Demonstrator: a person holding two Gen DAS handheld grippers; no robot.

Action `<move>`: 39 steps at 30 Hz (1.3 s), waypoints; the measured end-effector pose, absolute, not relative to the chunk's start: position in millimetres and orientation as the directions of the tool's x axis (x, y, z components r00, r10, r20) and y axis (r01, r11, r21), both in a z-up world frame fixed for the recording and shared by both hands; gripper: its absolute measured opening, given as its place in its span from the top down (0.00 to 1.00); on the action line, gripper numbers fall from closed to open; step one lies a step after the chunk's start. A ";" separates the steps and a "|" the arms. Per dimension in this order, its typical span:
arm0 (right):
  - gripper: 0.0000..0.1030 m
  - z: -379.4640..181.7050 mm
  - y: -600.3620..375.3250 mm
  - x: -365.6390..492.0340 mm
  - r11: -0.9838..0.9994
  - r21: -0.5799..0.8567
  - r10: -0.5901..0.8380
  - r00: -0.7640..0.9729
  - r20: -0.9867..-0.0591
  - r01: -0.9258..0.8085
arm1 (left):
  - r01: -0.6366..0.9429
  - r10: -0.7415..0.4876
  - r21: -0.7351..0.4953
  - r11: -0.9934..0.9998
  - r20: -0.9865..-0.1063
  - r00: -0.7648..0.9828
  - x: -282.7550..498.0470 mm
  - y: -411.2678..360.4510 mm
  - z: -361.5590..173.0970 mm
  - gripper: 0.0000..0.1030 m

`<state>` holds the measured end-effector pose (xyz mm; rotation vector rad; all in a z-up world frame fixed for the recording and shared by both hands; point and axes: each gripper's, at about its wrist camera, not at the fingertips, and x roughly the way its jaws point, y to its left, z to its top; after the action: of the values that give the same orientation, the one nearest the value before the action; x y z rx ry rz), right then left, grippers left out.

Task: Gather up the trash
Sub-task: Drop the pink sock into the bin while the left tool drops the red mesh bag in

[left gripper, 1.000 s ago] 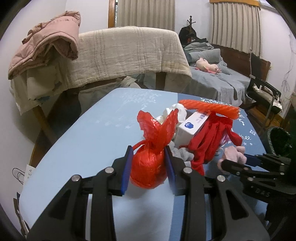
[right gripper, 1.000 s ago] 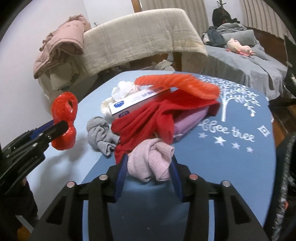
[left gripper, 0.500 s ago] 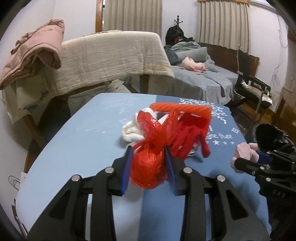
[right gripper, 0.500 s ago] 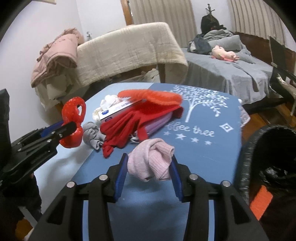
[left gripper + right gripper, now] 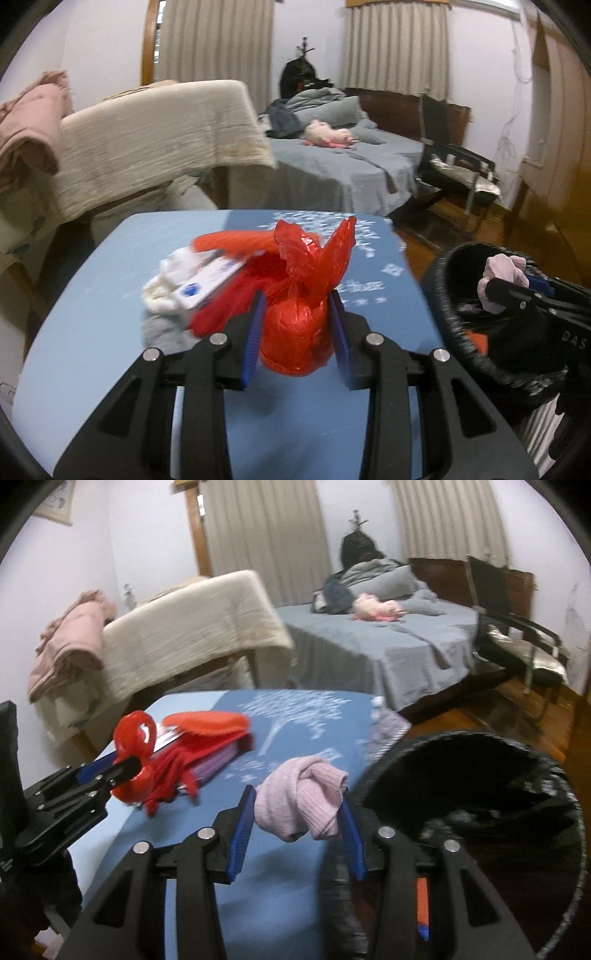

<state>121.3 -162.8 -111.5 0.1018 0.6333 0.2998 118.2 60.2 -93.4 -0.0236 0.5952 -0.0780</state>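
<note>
My left gripper [image 5: 295, 332] is shut on a knotted red plastic bag [image 5: 295, 332], held above the blue table [image 5: 92, 332]; the bag [image 5: 135, 753] and that gripper [image 5: 122, 770] also show at the left of the right wrist view. My right gripper [image 5: 299, 808] is shut on a bunched pink cloth [image 5: 299, 801], at the table's right edge beside the rim of a black trash bin [image 5: 480, 775]. In the left wrist view the pink cloth [image 5: 502, 275] hangs over the bin [image 5: 458, 325].
A pile lies on the table: red cloth [image 5: 173, 771], an orange strip [image 5: 210, 722], a white box [image 5: 210, 280], white and grey cloths [image 5: 162, 295]. Behind stand a draped chair [image 5: 155, 147], a grey bed [image 5: 351, 166] and a black chair [image 5: 454, 166].
Both grippers have swung right, away from the pile, each keeping its load. The black bin has come into view, and the pink cloth now hangs at its rim.
</note>
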 end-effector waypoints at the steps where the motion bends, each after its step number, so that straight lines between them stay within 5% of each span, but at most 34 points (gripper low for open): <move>1: 0.58 -110.6 -171.7 120.1 0.957 0.183 0.290 0.772 -0.565 -0.225 | 0.084 -0.096 -0.047 0.995 -0.557 0.825 119.0 52.8 -92.8 0.68; 26: 0.57 -115.1 -319.6 99.5 0.984 0.160 0.023 0.830 -0.557 0.080 | 0.411 -0.403 -0.112 0.905 -0.537 0.741 150.3 -111.9 -96.8 0.68; 32: 0.48 -116.4 -340.5 98.6 0.980 0.153 -0.022 0.832 -0.555 0.128 | 0.473 -0.471 -0.149 0.868 -0.544 0.694 155.3 -132.2 -104.9 0.49; 39: 0.13 -112.4 -348.3 94.5 0.975 0.147 -0.066 0.845 -0.531 0.169 | 0.458 -0.458 -0.147 0.877 -0.547 0.700 155.4 -125.4 -108.1 0.34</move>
<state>94.5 -348.3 -112.4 0.1917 0.5514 -0.1245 155.4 -125.4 -108.1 0.0004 0.6095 -0.5102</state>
